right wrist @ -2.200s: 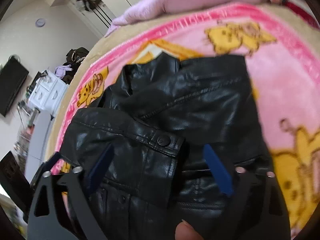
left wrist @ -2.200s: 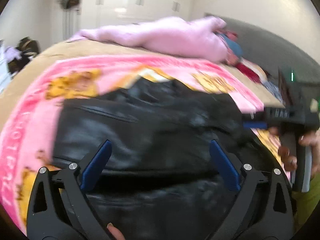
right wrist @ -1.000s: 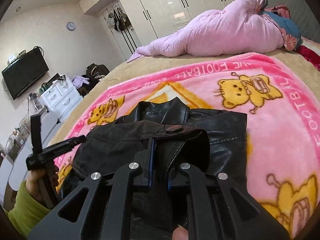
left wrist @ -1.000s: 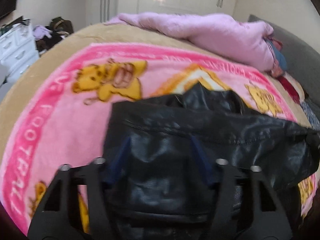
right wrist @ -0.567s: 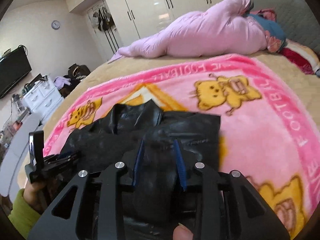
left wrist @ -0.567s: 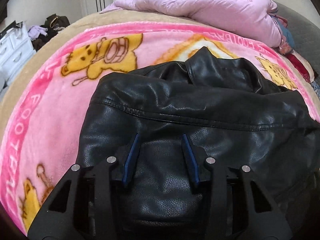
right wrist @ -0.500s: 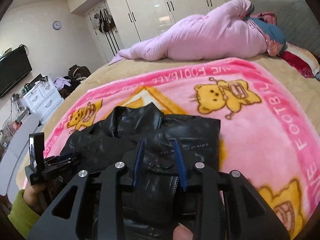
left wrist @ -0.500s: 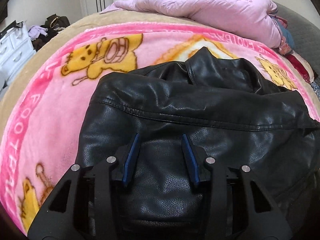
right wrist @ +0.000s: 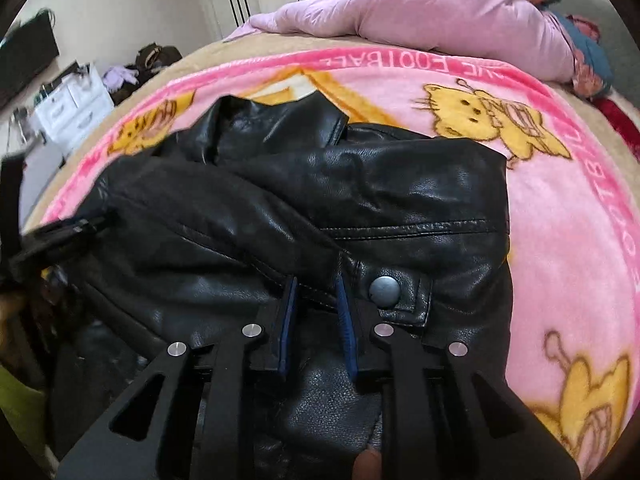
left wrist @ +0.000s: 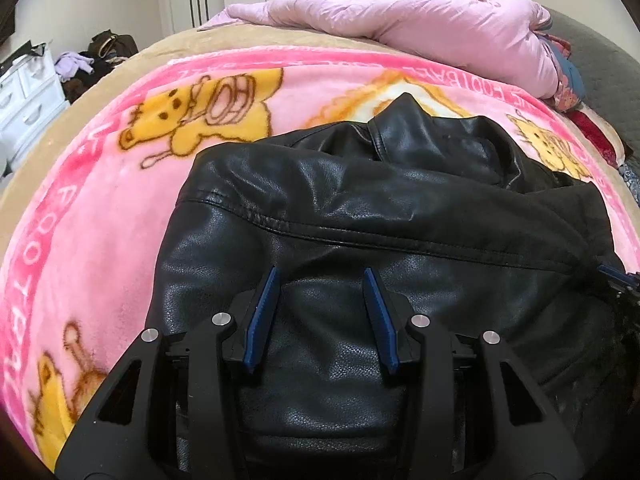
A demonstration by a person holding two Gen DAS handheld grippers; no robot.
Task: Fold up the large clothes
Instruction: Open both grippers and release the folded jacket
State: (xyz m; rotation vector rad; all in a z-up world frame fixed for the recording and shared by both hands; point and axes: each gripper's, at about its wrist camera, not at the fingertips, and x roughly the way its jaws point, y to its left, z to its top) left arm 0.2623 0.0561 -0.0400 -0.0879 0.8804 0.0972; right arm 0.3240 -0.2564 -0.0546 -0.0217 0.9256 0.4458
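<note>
A black leather jacket [left wrist: 400, 208] lies folded on a pink cartoon blanket [left wrist: 100, 208], collar [left wrist: 404, 120] at the far end. My left gripper [left wrist: 319, 276] rests on the near part of the jacket, and a thick bulge of leather fills the gap between its blue pads. In the right wrist view the jacket [right wrist: 420, 184] shows a snap button [right wrist: 385, 289] on a tab. My right gripper [right wrist: 315, 282] points down just left of that button. Its jaws are closing, with a seamed ridge of leather between them and a narrow gap still showing.
A heaped pale pink duvet [left wrist: 420, 20] lies along the far side of the bed. White drawers [right wrist: 76, 108] and a pile of bags stand on the floor at the left. The blanket [right wrist: 560, 208] reaches to the right of the jacket.
The left gripper came down with the jacket's folded part, then held still. The right gripper let go of the cuff, opened, dropped onto the jacket beside the snap button, and its jaws narrowed.
</note>
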